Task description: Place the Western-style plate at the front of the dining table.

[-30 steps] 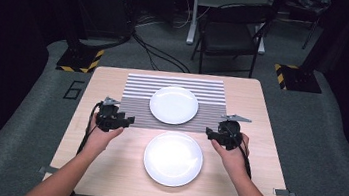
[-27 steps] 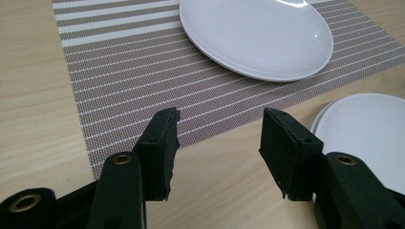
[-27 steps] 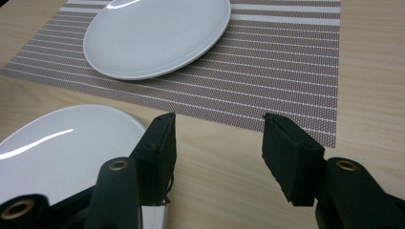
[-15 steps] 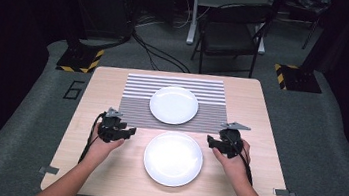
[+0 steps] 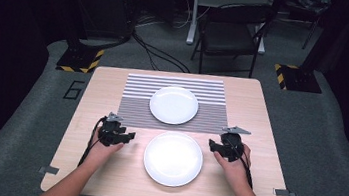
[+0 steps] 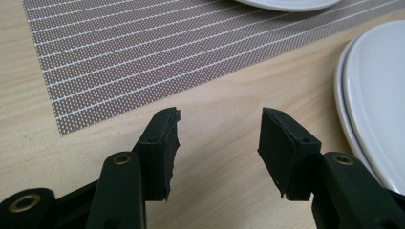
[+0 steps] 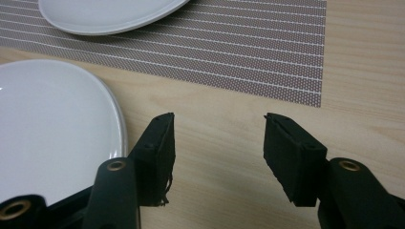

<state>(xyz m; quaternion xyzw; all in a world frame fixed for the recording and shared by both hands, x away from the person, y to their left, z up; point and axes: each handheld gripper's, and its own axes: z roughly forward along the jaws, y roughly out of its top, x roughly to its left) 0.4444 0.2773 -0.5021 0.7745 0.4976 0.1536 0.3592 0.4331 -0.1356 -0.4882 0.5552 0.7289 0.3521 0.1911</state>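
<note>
Beside near plate (image 5: 173,158), both grippers drawn nearer person

Table (image 5: 114,83): light wood, rectangular.
On it: striped placemat (image 5: 133,105) at far centre, white plate (image 5: 173,159) on bare wood near.

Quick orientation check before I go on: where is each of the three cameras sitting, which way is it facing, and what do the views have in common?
High view: above the person's side, looking forward and down on the table; forearms, left gripper and right gripper flank the near plate.
Left gripper view: rides the left gripper, looking over bare wood at the striped placemat; its open black jaws show.
Right gripper view: rides the right gripper, likewise; open jaws show.
Shared: all three show the near plate, placemat and far plate.
</note>
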